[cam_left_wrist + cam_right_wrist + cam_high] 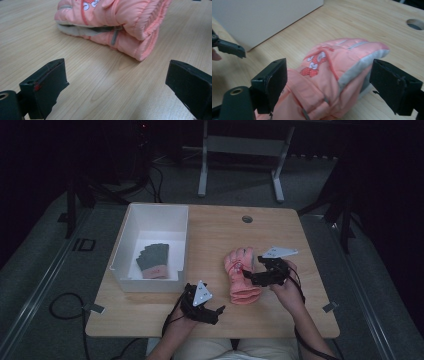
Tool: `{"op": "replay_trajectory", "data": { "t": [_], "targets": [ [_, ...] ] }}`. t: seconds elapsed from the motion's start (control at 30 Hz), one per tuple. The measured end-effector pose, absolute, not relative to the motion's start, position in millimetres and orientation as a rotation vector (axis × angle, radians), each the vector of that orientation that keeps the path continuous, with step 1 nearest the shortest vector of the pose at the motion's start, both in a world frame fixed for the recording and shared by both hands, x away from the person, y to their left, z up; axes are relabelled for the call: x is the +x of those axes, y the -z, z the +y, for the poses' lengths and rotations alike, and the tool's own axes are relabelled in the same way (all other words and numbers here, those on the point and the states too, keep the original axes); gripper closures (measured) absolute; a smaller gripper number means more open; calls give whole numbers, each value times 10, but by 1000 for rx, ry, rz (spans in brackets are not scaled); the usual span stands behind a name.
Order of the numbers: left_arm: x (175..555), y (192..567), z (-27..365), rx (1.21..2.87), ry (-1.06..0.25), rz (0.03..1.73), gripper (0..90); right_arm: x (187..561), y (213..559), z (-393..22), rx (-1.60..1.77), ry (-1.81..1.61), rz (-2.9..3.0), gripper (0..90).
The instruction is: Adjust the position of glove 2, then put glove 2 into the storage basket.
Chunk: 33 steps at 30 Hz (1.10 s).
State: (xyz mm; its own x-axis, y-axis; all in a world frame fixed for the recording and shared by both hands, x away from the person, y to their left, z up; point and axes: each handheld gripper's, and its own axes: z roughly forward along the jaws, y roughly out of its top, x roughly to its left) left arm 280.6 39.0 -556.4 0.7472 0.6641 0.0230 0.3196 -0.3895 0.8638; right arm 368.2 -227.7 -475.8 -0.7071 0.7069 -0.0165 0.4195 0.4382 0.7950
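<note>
A pink padded glove (241, 275) with a small bow print lies folded on the wooden table (215, 230), right of centre. My right gripper (251, 276) hovers over it from the right. In the right gripper view this gripper (329, 75) is open, its jaws straddling the glove (324, 62) on either side without pressing it. My left gripper (216, 312) rests near the table's front edge, a little short of the glove. In the left gripper view it (116, 72) stands open and empty, with the folded glove (120, 17) lying ahead of it.
A white box (131, 227) stands at the table's left, with a grey glove (154, 260) inside. Its wall (262, 17) rises behind the pink glove in the right gripper view. A round cable hole (247, 219) sits near the far edge. A metal frame stands on the floor behind.
</note>
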Motion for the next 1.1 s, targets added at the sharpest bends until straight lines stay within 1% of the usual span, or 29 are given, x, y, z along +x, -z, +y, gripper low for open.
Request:
{"op": "replay_trajectory", "data": {
  "t": [0.07,0.17,0.37,0.43,0.47,0.63,0.67,0.73,0.77,0.8,0.87,0.9,0.97,1.0,1.1],
  "targets": [
    [2816,5537,403,1988,-422,768,34,3677,4749,-2317,935,-1135,2317,144],
    [2828,5462,403,1974,-381,785,34,3664,4729,-2386,932,-1115,2288,139],
    [2896,5292,359,1963,-329,780,34,3611,4633,-2526,1040,-1165,2251,132],
    [2928,5240,323,1972,-327,770,34,3600,4597,-2556,1067,-1198,2233,126],
    [2949,5213,306,1980,-325,758,34,3589,4582,-2563,1063,-1218,2228,106],
    [3068,5050,232,1981,-308,731,34,3587,4549,-2532,1079,-1264,2255,106],
    [3099,5016,223,1984,-304,723,34,3584,4547,-2512,1073,-1261,2249,131],
    [3169,4957,205,1986,-294,725,34,3588,4538,-2486,1066,-1243,2251,238],
    [3208,4934,196,1989,-288,722,36,3593,4533,-2477,1066,-1237,2244,312],
    [3248,4916,188,1993,-283,723,36,3596,4527,-2471,1068,-1228,2230,405],
    [3330,4890,166,2005,-276,727,39,3620,4524,-2455,1079,-1215,2228,471],
    [3370,4879,151,2009,-269,731,39,3635,4526,-2442,1079,-1202,2227,539],
    [3445,4859,117,2021,-253,733,44,3667,4533,-2412,1074,-1191,2222,592],
    [3480,4849,97,2030,-252,730,44,3686,4539,-2398,1081,-1185,2221,648],
    [3568,4817,38,2044,-269,730,46,3730,4565,-2332,1090,-1170,2217,704]
  ]
}}
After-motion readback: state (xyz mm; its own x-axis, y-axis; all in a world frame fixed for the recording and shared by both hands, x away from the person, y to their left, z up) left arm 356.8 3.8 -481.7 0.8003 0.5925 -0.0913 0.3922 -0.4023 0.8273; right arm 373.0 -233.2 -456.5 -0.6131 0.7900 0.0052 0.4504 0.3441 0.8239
